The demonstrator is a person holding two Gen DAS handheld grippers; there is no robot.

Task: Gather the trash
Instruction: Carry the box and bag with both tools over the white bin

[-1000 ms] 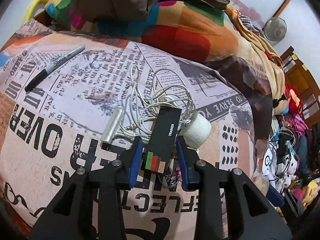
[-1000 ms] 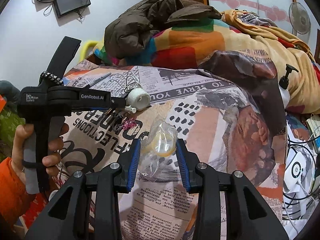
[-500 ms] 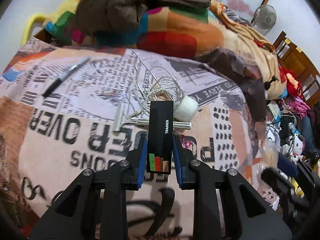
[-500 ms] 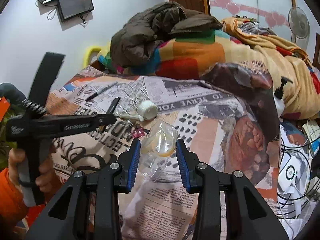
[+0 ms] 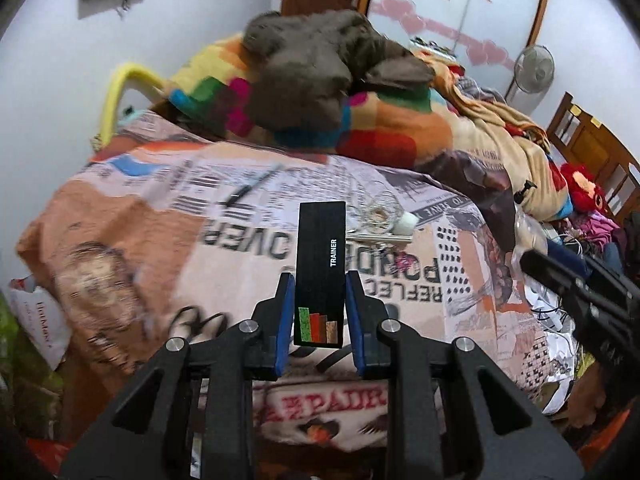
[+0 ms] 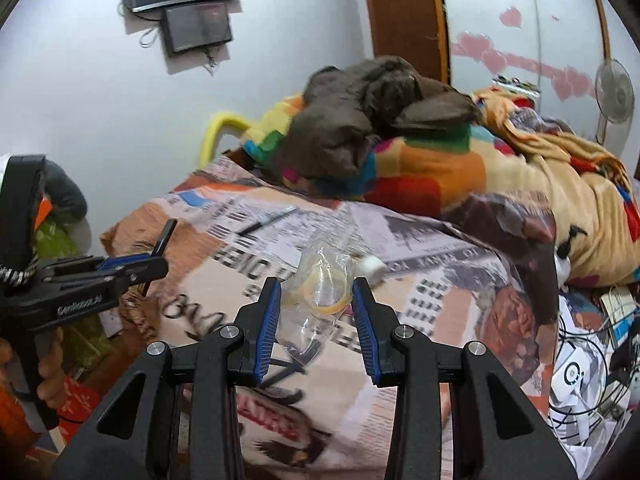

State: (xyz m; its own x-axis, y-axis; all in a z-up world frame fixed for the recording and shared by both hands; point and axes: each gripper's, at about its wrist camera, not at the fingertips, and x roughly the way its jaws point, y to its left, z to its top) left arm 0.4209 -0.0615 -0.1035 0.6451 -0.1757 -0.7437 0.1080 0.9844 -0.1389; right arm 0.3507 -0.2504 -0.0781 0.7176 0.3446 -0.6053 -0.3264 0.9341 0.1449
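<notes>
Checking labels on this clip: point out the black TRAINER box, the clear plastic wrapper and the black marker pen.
black TRAINER box (image 5: 320, 264), left wrist view, middle of its black face.
clear plastic wrapper (image 6: 320, 280), right wrist view, its crumpled middle.
black marker pen (image 6: 266, 222), right wrist view, mid-barrel.

Both grippers are built from matte black plastic: the left gripper (image 5: 320, 328) and the right gripper (image 6: 316, 320) each carry two angular, Y-shaped finger arms fastened with round silver screws, and blue ribbed pads are fitted along the inner faces of the fingers (image 6: 268, 320). Seen from the right wrist camera, the left unit is shown in side profile as a black pistol-grip body printed with small white lettering, with blue parts near its front end and a black-and-white braided cord looped at its rear. An orange sleeve (image 6: 16, 412) is worn on the person's left arm below the hand (image 6: 44, 368).
</notes>
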